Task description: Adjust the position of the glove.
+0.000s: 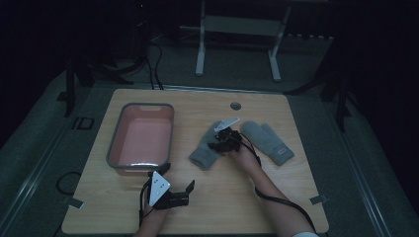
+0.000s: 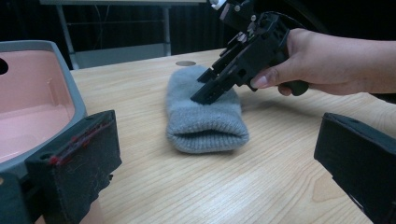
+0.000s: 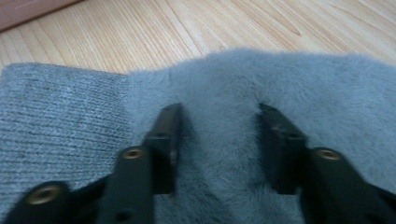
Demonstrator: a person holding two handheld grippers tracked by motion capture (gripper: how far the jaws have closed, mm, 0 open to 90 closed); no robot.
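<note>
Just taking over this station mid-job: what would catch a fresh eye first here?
The right gripper is down on the nearer grey mitten mid-table, a ridge of its fabric bunched between the fingers. A second grey mitten lies just right of it. The pink tub sits at left, with the left gripper open at the near edge.

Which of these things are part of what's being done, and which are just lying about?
In the job:
- right claw, pinching a fold of fabric
- fuzzy grey knitted mitten it pinches

Lying about:
- second grey mitten, untouched
- pink plastic tub with grey rim
- left claw, open, waiting
- light wooden table
</note>
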